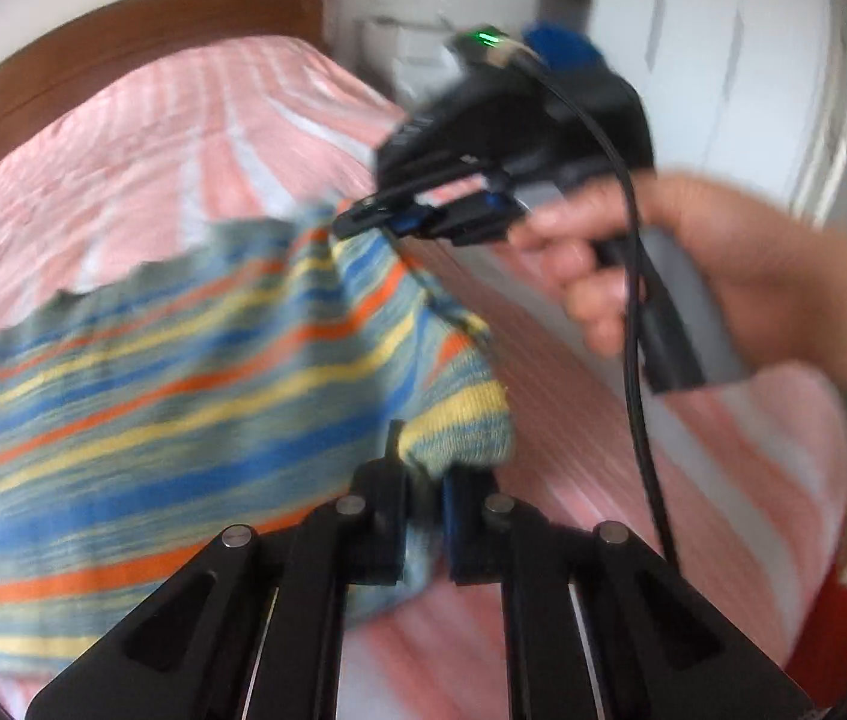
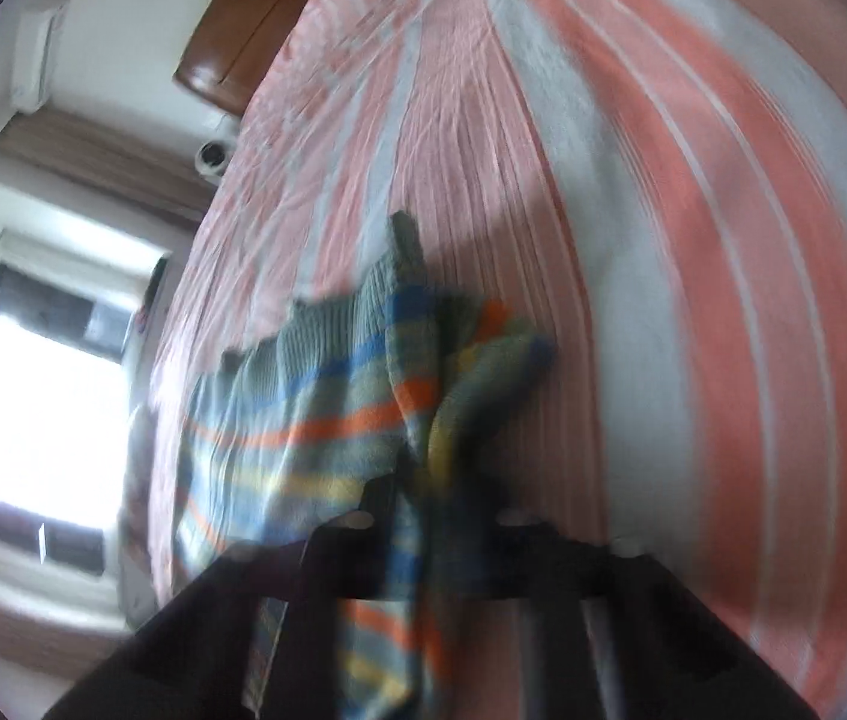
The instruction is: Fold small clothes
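A bright window (image 2: 39, 396) lies left of the bed (image 2: 693, 240), its wooden headboard (image 1: 141, 42) beyond. Over its pink-striped cover, the striped knit garment (image 1: 153, 420) hangs pinched in the closed jaws of the left gripper (image 1: 423, 516) and right gripper (image 1: 363, 219).

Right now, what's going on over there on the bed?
A person is working with a handheld gripper in each hand on a striped knit garment over a bed with a pink-and-white striped bedspread. The left gripper is shut on one bunched edge of the garment, and the right gripper, held in the person's hand, is pinched on another edge. The garment is still loosely spread and rumpled, with no neat fold visible. Both views are motion-blurred.
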### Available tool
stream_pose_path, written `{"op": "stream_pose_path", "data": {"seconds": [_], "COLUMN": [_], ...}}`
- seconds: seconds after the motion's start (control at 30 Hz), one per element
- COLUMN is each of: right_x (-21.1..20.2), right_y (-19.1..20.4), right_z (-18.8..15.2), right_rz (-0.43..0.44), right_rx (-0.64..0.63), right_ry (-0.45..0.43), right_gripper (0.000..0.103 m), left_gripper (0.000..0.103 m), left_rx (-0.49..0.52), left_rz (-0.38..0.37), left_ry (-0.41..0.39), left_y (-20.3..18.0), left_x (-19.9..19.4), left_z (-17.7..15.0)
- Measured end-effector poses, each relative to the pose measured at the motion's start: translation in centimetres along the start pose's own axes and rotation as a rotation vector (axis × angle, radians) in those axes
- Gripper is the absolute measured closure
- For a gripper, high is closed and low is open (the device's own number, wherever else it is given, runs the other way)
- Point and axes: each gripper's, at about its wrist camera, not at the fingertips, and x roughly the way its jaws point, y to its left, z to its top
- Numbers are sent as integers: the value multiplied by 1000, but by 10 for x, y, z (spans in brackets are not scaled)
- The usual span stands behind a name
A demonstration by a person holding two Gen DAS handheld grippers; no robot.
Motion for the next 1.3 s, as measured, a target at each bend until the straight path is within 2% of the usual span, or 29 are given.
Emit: {"op": "stream_pose_path", "data": {"seconds": [0.07,0.17,0.27,0.4,0.47,0.5,0.53,0.57,0.63,0.67,0.73,0.83,0.9,0.97,1.0,1.07,1.1,1.13,1.17,1.2,1.23,1.3], "right_x": [-6,0,28,95,131,146,158,166,157,151,125,87,74,75,80,86,78,67,57,48,43,53], "right_y": [37,104,173,242,263,269,273,273,269,267,266,259,252,232,221,205,204,203,203,202,199,190], "right_z": [0,-2,-8,-25,-39,-48,-55,-59,-68,-69,-76,-100,-124,-147,-158,-171,-172,-168,-160,-150,-136,-109], "right_rz": [24,85,133,121,100,94,96,103,130,136,108,6,-20,-41,-80,-145,-142,-123,-105,-96,-86,-60], "right_rx": [-88,-185,-278,-381,-415,-425,-410,-385,-361,-368,-420,-577,-665,-683,-678,-662,-652,-627,-596,-558,-511,-415], "right_ry": [-28,-14,17,82,108,119,140,157,132,115,69,31,45,116,157,218,197,157,112,53,-2,-8], "right_gripper": [93,93,93,93,91,88,81,67,63,63,62,62,62,62,62,62,61,50,27,16,7,7], "left_gripper": [96,96,96,94,77,61,60,58,27,23,19,11,9,16,16,17,12,6,4,4,3,3], "left_rx": [-123,-246,-385,-512,-536,-546,-549,-555,-549,-543,-523,-500,-477,-487,-493,-486,-470,-462,-459,-470,-480,-498], "left_rz": [-18,0,51,161,201,244,241,226,278,291,277,232,260,340,334,332,331,313,281,238,208,110], "left_ry": [-50,-89,-91,-62,11,59,59,41,8,-11,-47,-19,54,187,213,172,131,102,77,78,90,196], "left_y": [35,80,135,190,206,214,216,219,221,219,217,222,227,246,253,262,263,266,271,279,285,302], "left_x": [-33,-69,-96,-111,-108,-109,-112,-122,-141,-146,-155,-134,-112,-84,-81,-93,-103,-108,-110,-105,-97,-61], "left_z": [-1,-12,-35,-71,-82,-89,-92,-95,-95,-94,-88,-71,-65,-68,-69,-62,-56,-51,-44,-34,-29,-19]}}
